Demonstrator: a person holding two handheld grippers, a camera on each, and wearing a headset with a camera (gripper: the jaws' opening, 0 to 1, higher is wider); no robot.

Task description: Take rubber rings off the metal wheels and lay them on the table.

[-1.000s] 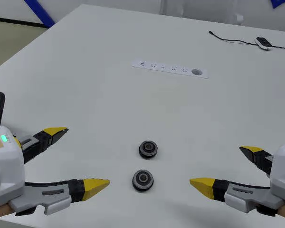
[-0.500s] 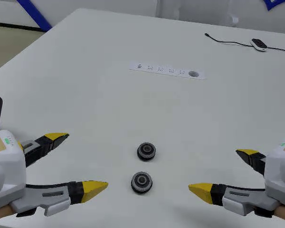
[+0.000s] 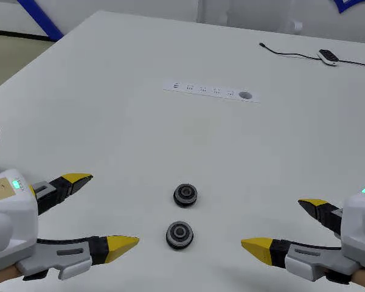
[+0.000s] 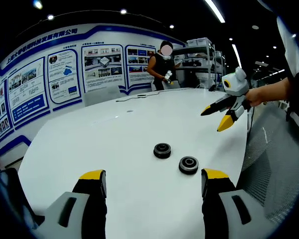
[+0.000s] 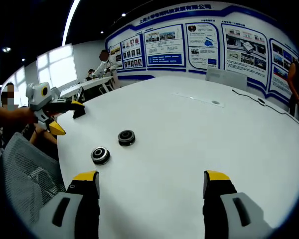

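Two metal wheels lie flat on a white table [image 3: 140, 121], one just beyond the other, between a pair of hand-held grippers that hover apart from them. The left gripper [image 3: 109, 210] and the right gripper [image 3: 275, 224] both have their yellow-tipped jaws spread wide and hold nothing. The far wheel [image 3: 185, 194] and the near wheel [image 3: 180, 235] sit close together, and the near one is not far from the table's front edge.

The likely risk is the smooth tabletop. A jaw pushing at a rubber ring could slide the whole wheel away rather than peel the ring, unless the other gripper pins the wheel first. A wheel tipped onto its rim could roll toward the edge and drop. With the wheels so near each other, wide jaws reaching for one may knock its neighbour. A stretched ring could also spring off and land away from the work.

The rubber rings themselves are hard to make out: each wheel reads as a dark disc with a paler band, and where rubber ends and metal begins cannot be told. The undersides are hidden. A power strip [image 3: 211, 91] lies well beyond the wheels. The bodies of both grippers are cut off at the bottom of the head view.
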